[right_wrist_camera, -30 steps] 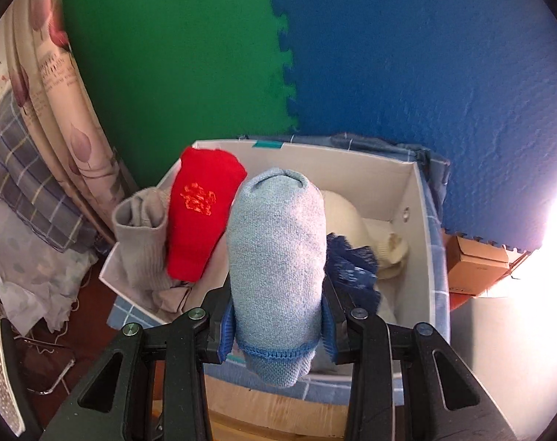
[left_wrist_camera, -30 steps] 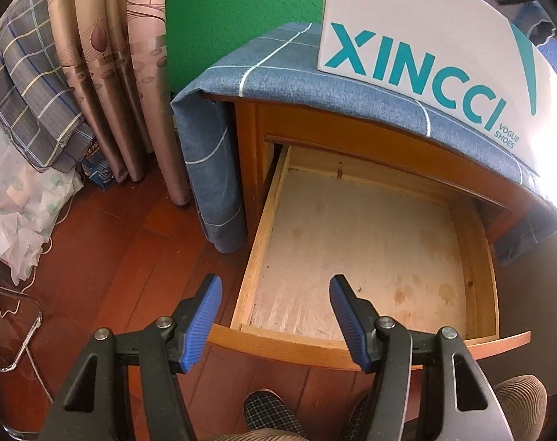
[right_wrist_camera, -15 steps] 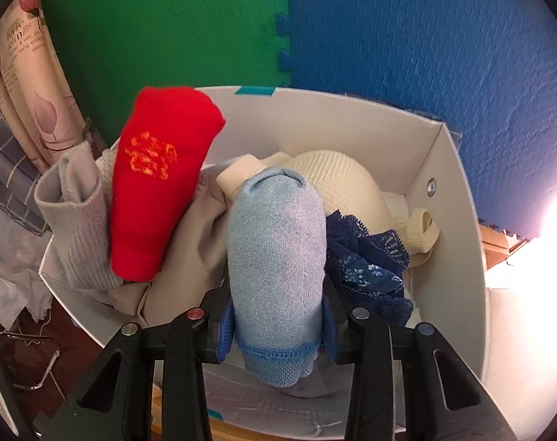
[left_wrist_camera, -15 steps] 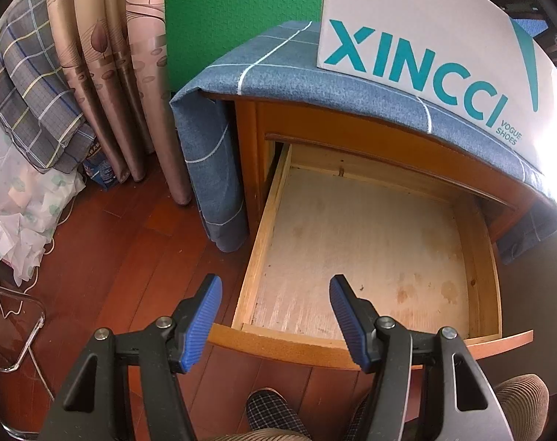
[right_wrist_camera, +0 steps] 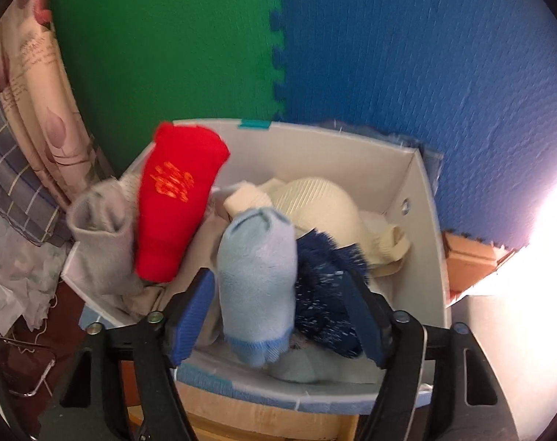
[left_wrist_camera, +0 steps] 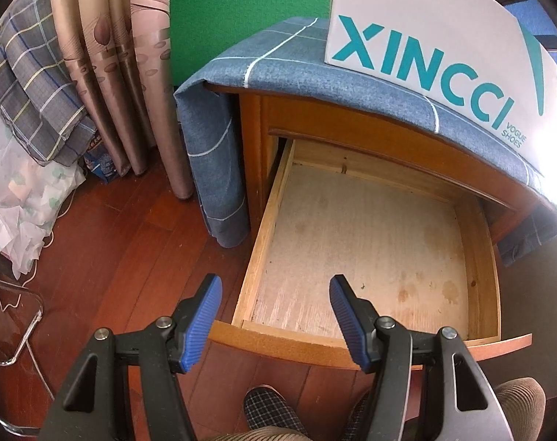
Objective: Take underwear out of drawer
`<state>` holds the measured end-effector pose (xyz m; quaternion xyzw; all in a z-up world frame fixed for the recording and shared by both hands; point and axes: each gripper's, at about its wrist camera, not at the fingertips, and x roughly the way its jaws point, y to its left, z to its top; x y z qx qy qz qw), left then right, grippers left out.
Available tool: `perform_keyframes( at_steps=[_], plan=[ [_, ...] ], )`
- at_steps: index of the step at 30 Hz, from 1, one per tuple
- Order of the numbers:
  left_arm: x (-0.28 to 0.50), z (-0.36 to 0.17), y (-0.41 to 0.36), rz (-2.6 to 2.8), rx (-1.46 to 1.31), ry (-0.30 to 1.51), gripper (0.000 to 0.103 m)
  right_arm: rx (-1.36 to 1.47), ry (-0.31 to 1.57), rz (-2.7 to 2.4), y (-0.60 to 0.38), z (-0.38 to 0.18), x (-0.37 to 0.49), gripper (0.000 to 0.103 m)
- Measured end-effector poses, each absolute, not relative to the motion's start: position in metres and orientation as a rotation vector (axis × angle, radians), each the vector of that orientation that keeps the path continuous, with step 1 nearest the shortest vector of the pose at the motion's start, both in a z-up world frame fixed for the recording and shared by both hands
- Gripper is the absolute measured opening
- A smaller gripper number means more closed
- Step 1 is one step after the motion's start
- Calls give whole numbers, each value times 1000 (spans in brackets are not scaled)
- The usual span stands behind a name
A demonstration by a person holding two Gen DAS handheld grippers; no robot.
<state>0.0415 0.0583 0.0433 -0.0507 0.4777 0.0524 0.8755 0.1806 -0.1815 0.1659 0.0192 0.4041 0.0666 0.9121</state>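
Over on top of the nightstand, our right tongs [right_wrist_camera: 278, 316] have just been opening up, and the light blue rolled underwear [right_wrist_camera: 258, 286] now stands between the pads without being squeezed, its lower end down in the white shoe box [right_wrist_camera: 421, 220]. It sits there with the rest of the pile: a red roll with orange stitching [right_wrist_camera: 175, 213] leaning on a grey roll [right_wrist_camera: 102, 235] to the left, a dark blue lacy piece [right_wrist_camera: 326, 294] touching it on the right, and a cream ribbed bra [right_wrist_camera: 326, 205] behind. The picture is a bit smeared, so we can't tell whether the blue roll brushes the left pad.

Our left tongs [left_wrist_camera: 275, 316] hang with jaws apart and nothing between them, above the front edge of the pulled-out wooden drawer [left_wrist_camera: 477, 257], whose bare plywood bottom is all we see inside. The box with the XINCCI lettering sits on a blue checked cloth [left_wrist_camera: 278, 70] draped over the nightstand. A plaid slipper [left_wrist_camera: 271, 409] pokes in at the bottom, on the wood floor [left_wrist_camera: 113, 242].
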Motion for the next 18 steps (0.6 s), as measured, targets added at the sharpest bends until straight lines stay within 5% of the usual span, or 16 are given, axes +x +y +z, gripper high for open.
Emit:
perform_keyframes(
  at_steps=[9, 18],
  plan=[
    [39, 47, 56, 99, -96, 983, 63, 23, 646, 97, -206, 175, 77, 99],
    [32, 53, 49, 78, -78, 968, 63, 49, 788, 52, -213, 68, 20, 99]
  ],
)
